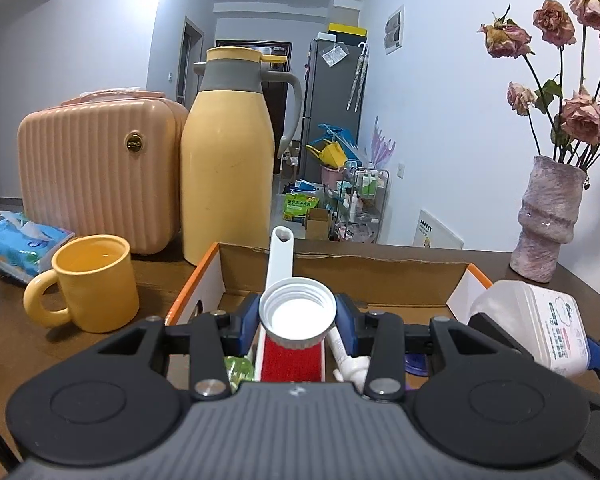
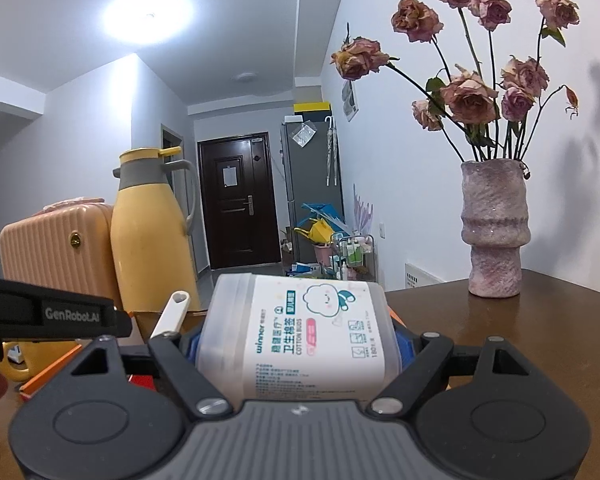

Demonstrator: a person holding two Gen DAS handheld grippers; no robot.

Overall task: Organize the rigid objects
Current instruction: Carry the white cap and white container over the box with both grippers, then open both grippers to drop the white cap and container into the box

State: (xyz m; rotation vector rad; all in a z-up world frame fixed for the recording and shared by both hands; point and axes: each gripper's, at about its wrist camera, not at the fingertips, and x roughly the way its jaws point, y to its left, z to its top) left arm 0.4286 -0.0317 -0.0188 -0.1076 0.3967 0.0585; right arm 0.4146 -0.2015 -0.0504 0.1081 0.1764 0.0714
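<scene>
Your left gripper [image 1: 298, 312] is closed on a white measuring scoop [image 1: 296, 312], cup opening toward the camera and handle pointing up, held over the open cardboard box [image 1: 380, 276] on the brown table [image 1: 4, 332]. Your right gripper [image 2: 296, 344] clamps a cotton-swab box [image 2: 300, 336] lying on its side, off the right end of the cardboard box. Inside the box you have a red item [image 1: 292, 362] and what looks like a white tube [image 1: 346, 354], though the gripper hides most of them.
</scene>
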